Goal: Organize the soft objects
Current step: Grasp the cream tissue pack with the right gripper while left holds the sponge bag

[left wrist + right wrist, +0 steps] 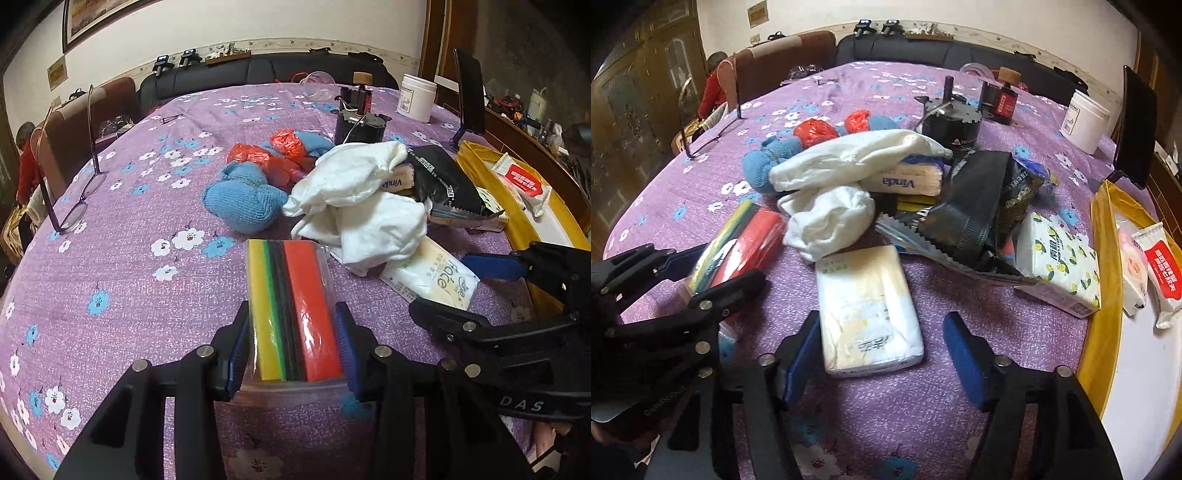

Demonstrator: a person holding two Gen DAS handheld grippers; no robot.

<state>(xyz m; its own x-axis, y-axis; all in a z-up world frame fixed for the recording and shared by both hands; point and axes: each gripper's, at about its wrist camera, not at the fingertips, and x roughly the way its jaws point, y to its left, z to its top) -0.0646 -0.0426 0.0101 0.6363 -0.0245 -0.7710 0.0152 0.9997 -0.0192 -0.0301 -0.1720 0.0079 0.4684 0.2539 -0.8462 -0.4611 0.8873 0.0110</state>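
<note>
Two grippers, one loaded. Left gripper [291, 343] is clamped on the sponge pack [293, 310], pads pressing both long sides, pack low over the cloth [122, 280]. Right gripper [882, 354] has jaws spread wide around the tissue pack [868, 310], which lies flat on the cloth; the right pad stands clear of it, so no grip. Step in hand looks like the pick-up of that tissue pack. Next move probably calls for closing squarely across its width, then carrying to the yellow tray [1102, 236] at far right, which already holds wipes [1163, 273].
</note>
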